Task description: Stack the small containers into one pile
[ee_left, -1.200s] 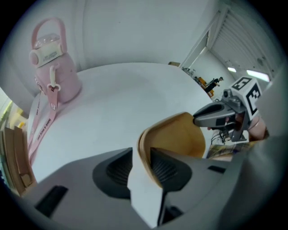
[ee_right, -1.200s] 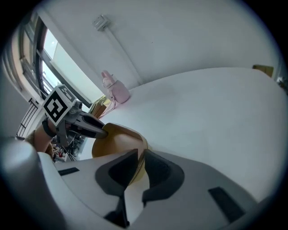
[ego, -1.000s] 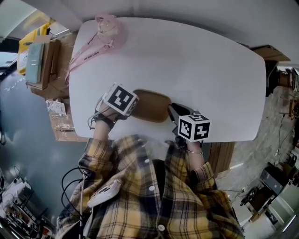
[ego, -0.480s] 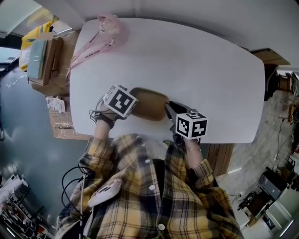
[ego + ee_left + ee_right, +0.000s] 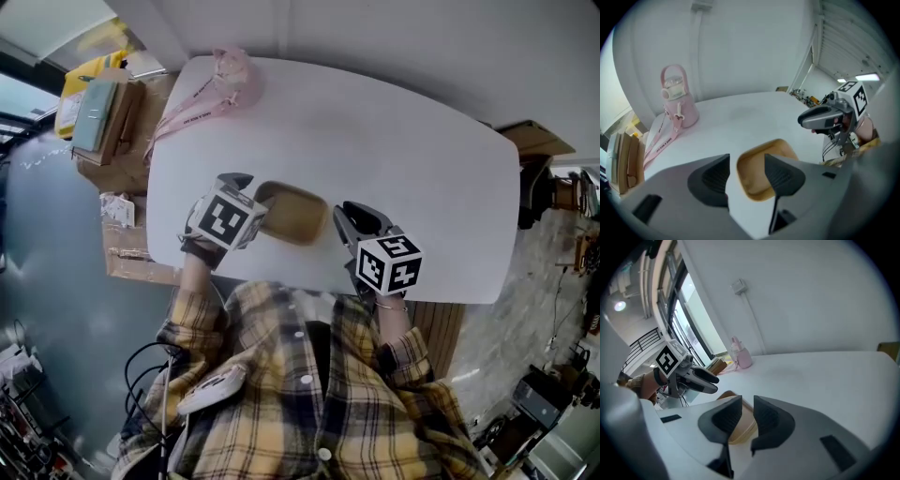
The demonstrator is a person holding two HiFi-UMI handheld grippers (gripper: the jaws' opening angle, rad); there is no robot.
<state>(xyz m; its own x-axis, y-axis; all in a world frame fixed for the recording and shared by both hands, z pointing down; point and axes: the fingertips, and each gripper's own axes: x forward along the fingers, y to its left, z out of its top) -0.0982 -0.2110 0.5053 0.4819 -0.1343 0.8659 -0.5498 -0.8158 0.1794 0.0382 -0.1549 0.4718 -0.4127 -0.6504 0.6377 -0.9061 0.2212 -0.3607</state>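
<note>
Head view: the white table carries one tan container, placed toward the 6 o'clock edge, nearest the person's plaid shirt. In the right gripper view the container shows a layered rim, so it appears to hold at least one more nested inside.

Left gripper: positioned at 9 o'clock of the container. In the left gripper view the jaws of this gripper are opening. The near corner of the container stands in the gap, with no pad pressing on it. State: released.

Right gripper: positioned at 3 o'clock of the container, just beside its edge. In the right gripper view the jaws of this gripper stand a narrow gap apart, and nothing is pinched between them. The container lies below and beyond the tips.

Other items: a pink bottle stands upright at 11 o'clock on the table, and its pink strap trails toward 9 o'clock. Cardboard boxes lie off the table at 10 o'clock
</note>
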